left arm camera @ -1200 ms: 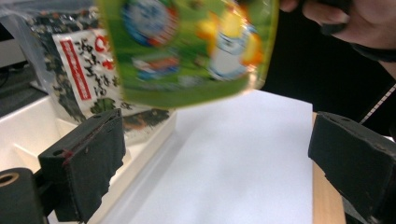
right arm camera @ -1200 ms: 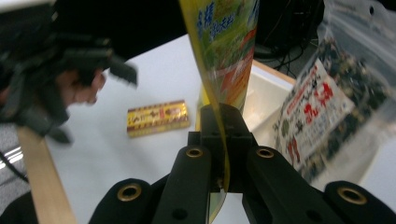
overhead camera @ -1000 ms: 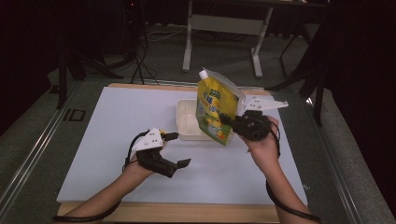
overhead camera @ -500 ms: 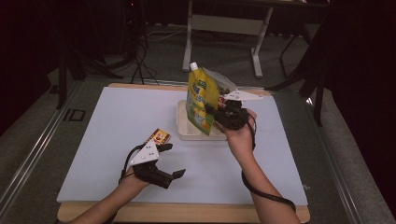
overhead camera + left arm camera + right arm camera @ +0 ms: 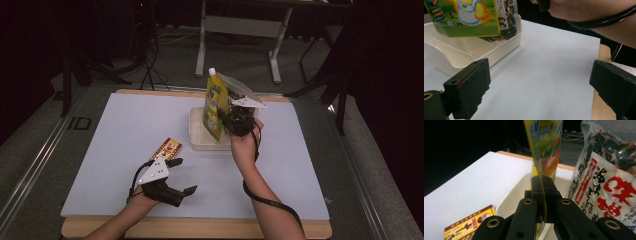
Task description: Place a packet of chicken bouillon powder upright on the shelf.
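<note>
Above the white tray (image 5: 200,141), the right gripper (image 5: 231,121) pinches a yellow-green pouch (image 5: 214,107) upright — the left gripper (image 5: 181,175) gapes, holding nothing.

the right gripper (image 5: 226,119) clamps a yellow-green spouted pouch (image 5: 214,105) upright over the cream tray (image 5: 196,136). behind it stands what looks like a clear bag (image 5: 239,91). the left gripper (image 5: 182,176), jaws apart, sits near a small snack box (image 5: 167,149).

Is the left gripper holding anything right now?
No, the left gripper has its fingers wide apart with just bare white table between them.
</note>
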Motion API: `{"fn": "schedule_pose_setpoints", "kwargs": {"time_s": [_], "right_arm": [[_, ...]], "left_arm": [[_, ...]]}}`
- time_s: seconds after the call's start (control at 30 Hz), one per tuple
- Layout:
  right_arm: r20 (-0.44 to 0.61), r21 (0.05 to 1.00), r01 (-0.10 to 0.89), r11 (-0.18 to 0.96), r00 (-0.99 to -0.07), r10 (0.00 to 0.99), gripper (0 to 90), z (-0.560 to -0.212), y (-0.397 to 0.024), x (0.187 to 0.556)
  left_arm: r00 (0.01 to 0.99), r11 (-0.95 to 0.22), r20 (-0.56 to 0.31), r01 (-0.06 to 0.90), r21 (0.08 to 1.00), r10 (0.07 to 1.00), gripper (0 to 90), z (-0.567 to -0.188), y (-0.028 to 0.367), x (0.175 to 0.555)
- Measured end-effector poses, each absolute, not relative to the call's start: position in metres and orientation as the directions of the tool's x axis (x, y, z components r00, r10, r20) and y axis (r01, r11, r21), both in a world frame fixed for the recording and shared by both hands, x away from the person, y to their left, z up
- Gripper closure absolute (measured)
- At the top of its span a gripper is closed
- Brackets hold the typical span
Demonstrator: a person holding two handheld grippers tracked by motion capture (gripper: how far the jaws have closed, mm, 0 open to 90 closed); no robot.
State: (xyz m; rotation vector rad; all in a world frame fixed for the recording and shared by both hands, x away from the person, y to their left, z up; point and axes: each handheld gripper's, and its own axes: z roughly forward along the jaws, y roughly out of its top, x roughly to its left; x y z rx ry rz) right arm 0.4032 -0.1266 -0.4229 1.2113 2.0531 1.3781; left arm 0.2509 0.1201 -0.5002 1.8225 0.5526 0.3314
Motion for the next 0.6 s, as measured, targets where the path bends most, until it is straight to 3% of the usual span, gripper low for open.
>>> {"fn": "schedule_pose_setpoints", "kwargs": {"time_s": [0.6], "right_arm": [[0.112,0.881,0.444,0.163,-0.531,0.840,90.0,-0.450,-0.107,0.413]], "left_arm": [[0.850,-0.241,-0.066,0.221,0.945,0.522,3.6,-0.506,0.119,0.253]]}}
